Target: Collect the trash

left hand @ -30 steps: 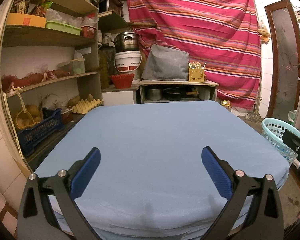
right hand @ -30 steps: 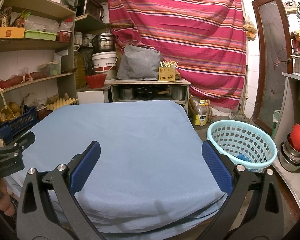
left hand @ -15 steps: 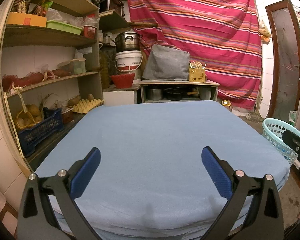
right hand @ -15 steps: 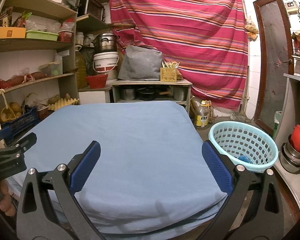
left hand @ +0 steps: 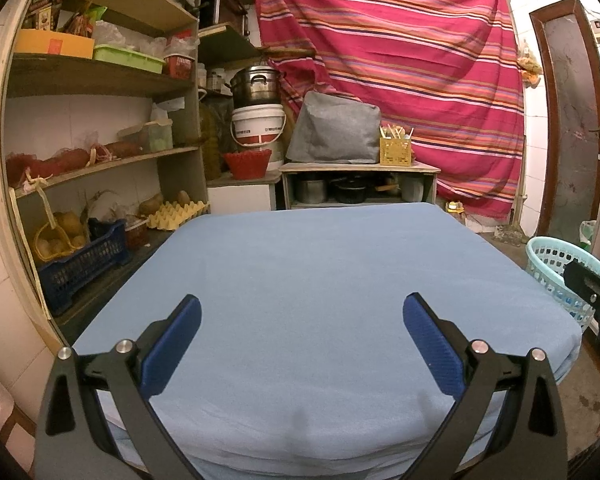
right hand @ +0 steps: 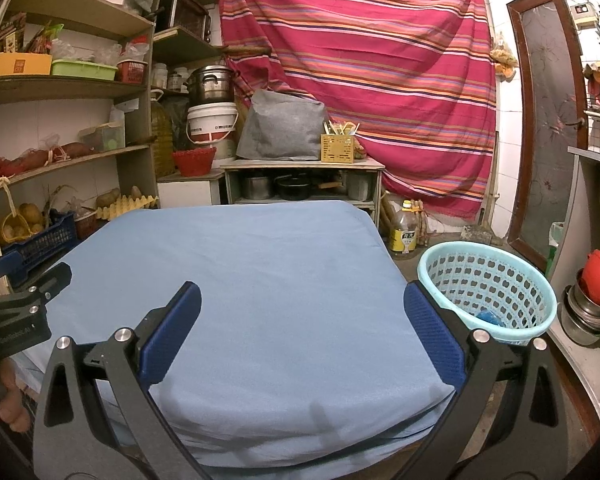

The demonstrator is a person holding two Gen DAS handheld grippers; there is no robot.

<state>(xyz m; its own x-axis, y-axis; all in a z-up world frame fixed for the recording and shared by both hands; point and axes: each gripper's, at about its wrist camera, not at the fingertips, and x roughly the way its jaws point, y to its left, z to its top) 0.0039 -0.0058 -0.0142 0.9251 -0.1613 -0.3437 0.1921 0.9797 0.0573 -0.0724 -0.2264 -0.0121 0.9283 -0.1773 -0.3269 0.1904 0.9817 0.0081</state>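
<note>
Nothing shifts since a second ago: left gripper (left hand: 302, 330) and right gripper (right hand: 302, 328) both spread, empty; trash sits in basket (right hand: 448, 264), table (left hand: 320, 272) bare; likely finished.

Open blue tabletop (right hand: 260, 280); shelves (left hand: 100, 164) left, basket (right hand: 488, 292) right.

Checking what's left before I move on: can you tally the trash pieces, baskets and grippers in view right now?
Trash lying on the blue table: 0
blue piece, inside the basket: 1
teal basket: 1
Open grippers, left gripper and right gripper: 2
Total: 4
</note>
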